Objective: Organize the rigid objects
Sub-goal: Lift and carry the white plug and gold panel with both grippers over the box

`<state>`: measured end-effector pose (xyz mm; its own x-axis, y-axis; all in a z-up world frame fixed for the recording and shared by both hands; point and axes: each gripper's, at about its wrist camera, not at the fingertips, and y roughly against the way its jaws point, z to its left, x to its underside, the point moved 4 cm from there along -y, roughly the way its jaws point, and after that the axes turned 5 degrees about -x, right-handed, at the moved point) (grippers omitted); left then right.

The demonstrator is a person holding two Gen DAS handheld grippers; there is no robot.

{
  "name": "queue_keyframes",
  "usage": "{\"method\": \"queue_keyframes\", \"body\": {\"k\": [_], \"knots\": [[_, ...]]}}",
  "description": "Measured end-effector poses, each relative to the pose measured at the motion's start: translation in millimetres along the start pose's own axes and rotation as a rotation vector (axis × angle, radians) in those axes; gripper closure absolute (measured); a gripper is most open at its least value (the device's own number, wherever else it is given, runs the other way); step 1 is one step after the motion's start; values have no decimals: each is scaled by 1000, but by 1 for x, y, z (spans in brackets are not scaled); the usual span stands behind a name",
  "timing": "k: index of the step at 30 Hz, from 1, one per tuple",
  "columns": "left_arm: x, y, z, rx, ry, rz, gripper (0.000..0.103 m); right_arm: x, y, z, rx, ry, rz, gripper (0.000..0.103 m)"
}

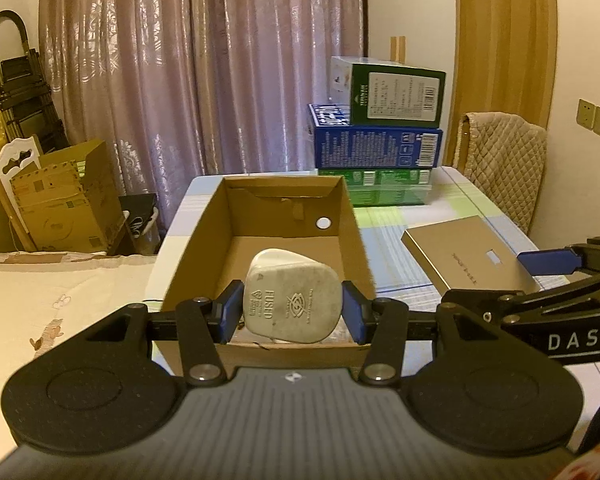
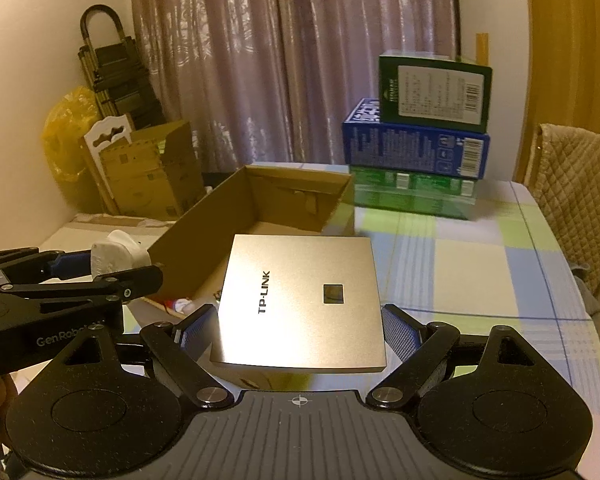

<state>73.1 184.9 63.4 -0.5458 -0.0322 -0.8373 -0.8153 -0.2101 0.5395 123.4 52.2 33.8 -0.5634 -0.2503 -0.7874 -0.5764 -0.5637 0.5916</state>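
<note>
My left gripper (image 1: 292,308) is shut on a white fused plug (image 1: 290,296) and holds it over the near end of an open cardboard box (image 1: 204,236). The plug (image 2: 116,254) and left gripper also show at the left of the right wrist view. A gold TP-LINK box (image 2: 300,304) lies on the checked tablecloth beside the cardboard box (image 2: 204,248). My right gripper (image 2: 298,330) is open, its blue pads on either side of the gold box's near end, not touching. The gold box also shows in the left wrist view (image 1: 460,256).
A stack of green and blue cartons (image 1: 380,136) stands at the table's far side, behind the cardboard box. A padded chair (image 1: 504,160) is at the far right. Cardboard boxes (image 1: 60,200) and a folded trolley (image 1: 16,96) stand on the floor at left.
</note>
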Motion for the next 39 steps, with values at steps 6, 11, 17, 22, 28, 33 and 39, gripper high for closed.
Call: {"method": "queue_keyframes", "body": {"k": [6,11,17,22,28,33,39], "knots": [[-5,-11,16,-2,4,8,56,-8,-18,7,-11,10,10,18],[-11,-26,31,6,18,17,56,-16,-35,13,-14,20,20,18],[-18,-45,47,17,27,34,56,-25,-59,18,-20,26,38,18],[-24,-61,55,19,13,46,56,-31,-79,20,-28,28,53,18],[-26,-81,65,25,5,66,56,-35,-98,19,-32,29,67,18],[-27,-97,69,28,-2,83,56,-38,-112,15,-33,25,80,18],[-30,-116,69,40,-18,103,56,-44,-129,6,-41,-3,90,18]]}}
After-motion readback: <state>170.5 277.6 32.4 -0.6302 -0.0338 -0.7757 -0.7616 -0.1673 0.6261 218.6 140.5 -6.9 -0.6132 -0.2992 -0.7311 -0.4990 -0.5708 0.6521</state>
